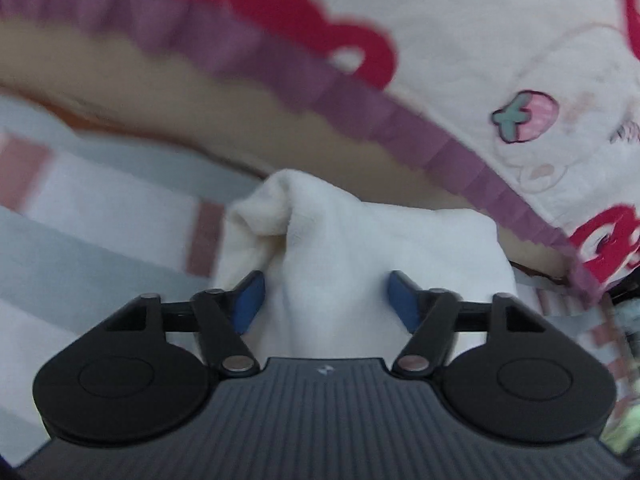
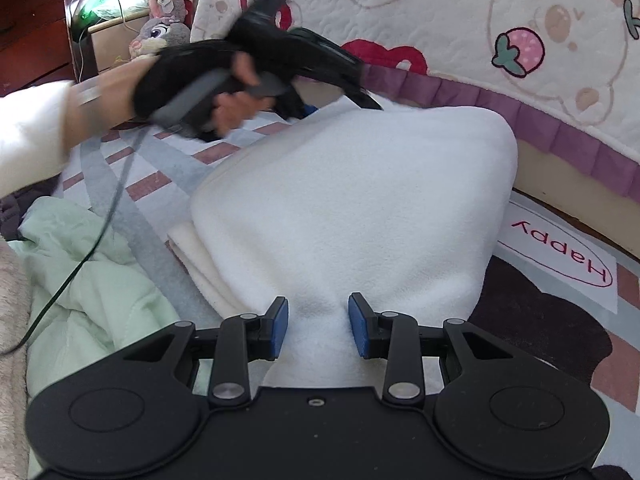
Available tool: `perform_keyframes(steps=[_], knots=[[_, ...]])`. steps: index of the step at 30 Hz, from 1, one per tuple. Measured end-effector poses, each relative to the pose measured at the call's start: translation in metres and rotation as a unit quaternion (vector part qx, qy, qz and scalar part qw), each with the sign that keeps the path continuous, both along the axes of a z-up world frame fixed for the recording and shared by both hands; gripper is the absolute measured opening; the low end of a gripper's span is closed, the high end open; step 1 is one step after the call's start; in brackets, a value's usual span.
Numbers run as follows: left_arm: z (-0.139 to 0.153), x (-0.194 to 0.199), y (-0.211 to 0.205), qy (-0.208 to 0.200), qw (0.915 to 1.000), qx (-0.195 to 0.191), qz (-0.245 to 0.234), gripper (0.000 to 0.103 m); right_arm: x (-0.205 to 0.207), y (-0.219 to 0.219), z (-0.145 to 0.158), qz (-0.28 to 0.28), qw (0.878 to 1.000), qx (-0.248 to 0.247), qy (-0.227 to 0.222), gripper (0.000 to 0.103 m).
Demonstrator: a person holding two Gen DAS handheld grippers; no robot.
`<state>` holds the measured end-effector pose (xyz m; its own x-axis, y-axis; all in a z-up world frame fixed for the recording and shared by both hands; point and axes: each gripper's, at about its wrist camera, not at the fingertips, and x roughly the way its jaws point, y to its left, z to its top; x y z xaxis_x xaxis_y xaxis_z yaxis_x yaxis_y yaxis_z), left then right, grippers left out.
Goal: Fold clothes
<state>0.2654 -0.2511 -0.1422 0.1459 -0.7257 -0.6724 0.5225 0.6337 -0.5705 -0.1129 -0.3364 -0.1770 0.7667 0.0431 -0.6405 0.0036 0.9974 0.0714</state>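
white fleece garment [image 2: 360, 208] folded in soft heap on striped grey-pink-white rug [image 2: 152, 184], near rug edge beside bed with purple-frilled cream strawberry-print quilt [image 2: 500, 12]

left gripper [image 1: 324, 300]: blue pads clamped on bunched fleece, fabric peaking up between them; picture blurred

right gripper [image 2: 318, 326]: pads clamped on pinched near fold of same garment

black-gloved hand [image 2: 192, 80] holds left gripper at garment's far edge

pale green cloth [image 2: 92, 280] crumpled on rug, left of garment

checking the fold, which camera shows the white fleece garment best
The right wrist view: the white fleece garment shows sharp and nearly whole, with stacked layers at its left edge. The left wrist view shows only a bunched bit, with its surroundings blurred.
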Motion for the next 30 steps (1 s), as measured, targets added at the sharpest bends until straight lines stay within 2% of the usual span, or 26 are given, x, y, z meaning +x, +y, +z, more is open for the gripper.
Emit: perform_keyframes(steps=[2,5,6,9,10,12,14,16,17,19,22,23,24,27,29,30], knots=[[0.006,0.007,0.004,0.001,0.9995,-0.031,0.009,0.012,-0.001,-0.002,0.000,0.000,1.000,0.005,-0.003,0.040],[0.024,-0.001,0.021,-0.083,0.9957,-0.028,0.032,0.012,0.000,-0.006,-0.001,0.006,1.000,0.028,-0.009,0.040],[0.022,-0.003,0.023,-0.087,0.9951,-0.024,0.040,0.012,0.001,-0.007,-0.001,0.010,0.999,0.035,-0.010,0.040],[-0.004,-0.014,0.020,-0.115,0.9914,0.035,0.051,0.015,0.009,0.000,-0.001,0.029,1.000,0.010,0.001,0.041],[-0.011,-0.017,0.022,-0.115,0.9908,0.042,0.059,0.017,0.011,0.004,0.000,0.037,0.999,-0.003,0.007,0.042],[-0.017,-0.021,0.027,-0.118,0.9889,0.048,0.078,0.032,0.015,0.011,0.000,0.054,0.998,-0.024,0.016,0.051],[-0.007,-0.024,0.033,-0.136,0.9841,0.061,0.096,0.037,0.016,0.017,-0.001,0.064,0.997,-0.044,0.023,0.055],[0.013,-0.029,0.041,-0.174,0.9755,0.073,0.114,0.035,0.017,0.022,-0.002,0.068,0.995,-0.063,0.027,0.057],[0.025,-0.033,0.044,-0.197,0.9697,0.080,0.120,0.033,0.018,0.023,-0.001,0.062,0.996,-0.061,0.029,0.058],[0.045,-0.042,0.054,-0.225,0.9646,0.066,0.121,0.033,0.020,0.020,0.004,0.048,0.998,-0.027,0.030,0.058],[0.059,-0.062,0.066,-0.190,0.9796,-0.002,0.064,0.033,0.022,0.018,0.011,0.062,0.997,0.034,0.029,0.058],[0.060,-0.071,0.068,-0.181,0.9825,-0.021,0.041,0.033,0.025,0.018,0.015,0.083,0.994,0.057,0.029,0.053],[0.053,-0.080,0.065,-0.179,0.9834,-0.001,0.029,0.033,0.027,0.014,0.022,0.098,0.991,0.083,0.021,0.049],[0.030,-0.109,0.055,-0.174,0.9828,0.060,-0.008,0.033,0.041,-0.007,0.051,0.072,0.992,0.097,-0.040,0.050],[0.008,-0.116,0.057,-0.149,0.9826,0.111,0.007,0.034,0.059,-0.033,0.067,0.013,0.992,0.090,-0.082,0.053],[0.008,-0.116,0.062,-0.143,0.9841,0.103,0.016,0.034,0.072,-0.046,0.069,-0.018,0.993,0.077,-0.086,0.055]])
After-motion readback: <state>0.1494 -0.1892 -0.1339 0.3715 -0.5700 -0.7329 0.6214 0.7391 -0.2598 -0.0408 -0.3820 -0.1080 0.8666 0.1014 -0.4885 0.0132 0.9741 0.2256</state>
